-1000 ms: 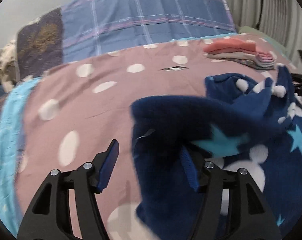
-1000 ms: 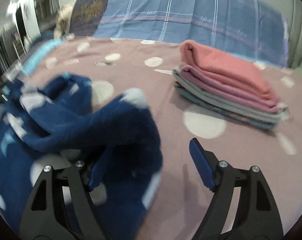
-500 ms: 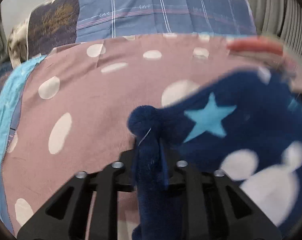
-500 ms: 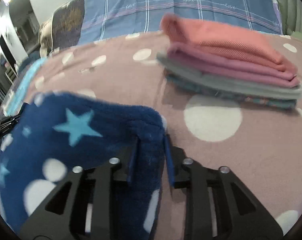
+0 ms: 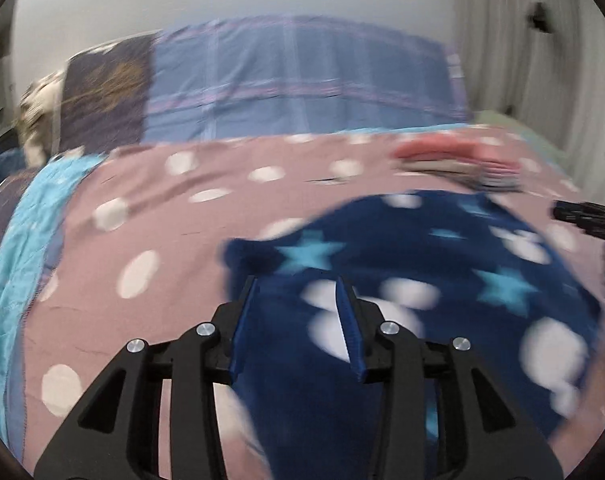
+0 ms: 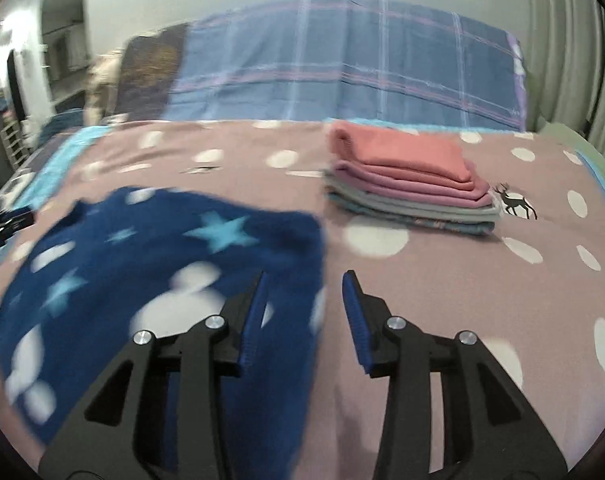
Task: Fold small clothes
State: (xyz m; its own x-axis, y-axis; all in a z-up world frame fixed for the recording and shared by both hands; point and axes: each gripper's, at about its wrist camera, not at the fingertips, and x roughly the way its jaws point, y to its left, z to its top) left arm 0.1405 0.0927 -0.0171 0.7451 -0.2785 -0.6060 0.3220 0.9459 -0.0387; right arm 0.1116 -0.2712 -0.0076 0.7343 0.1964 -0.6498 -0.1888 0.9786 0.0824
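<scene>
You are in a home bedroom – a bed with a pink dotted bedspread point(image 6: 442, 280) and a blue checked pillow point(image 6: 342, 76). Folded clothes point(image 6: 410, 184) lie stacked on it.

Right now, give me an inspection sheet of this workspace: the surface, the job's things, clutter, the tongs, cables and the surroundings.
Surface: bed cover, dusty pink with white dots and a small deer print.
Job's things: navy fleece with stars and dots, lying spread on the cover; folded stack, a coral piece on top.
Clutter: nothing seen.
Tongs: left tongs open over the fleece, jaws just opening, not gripping it; right tongs open at the fleece's right edge, jaws just opening, nothing held.
Cables: nothing seen.
Surroundings: blue plaid pillow at the head of the bed, curtain on the right, a plain wall behind.
</scene>
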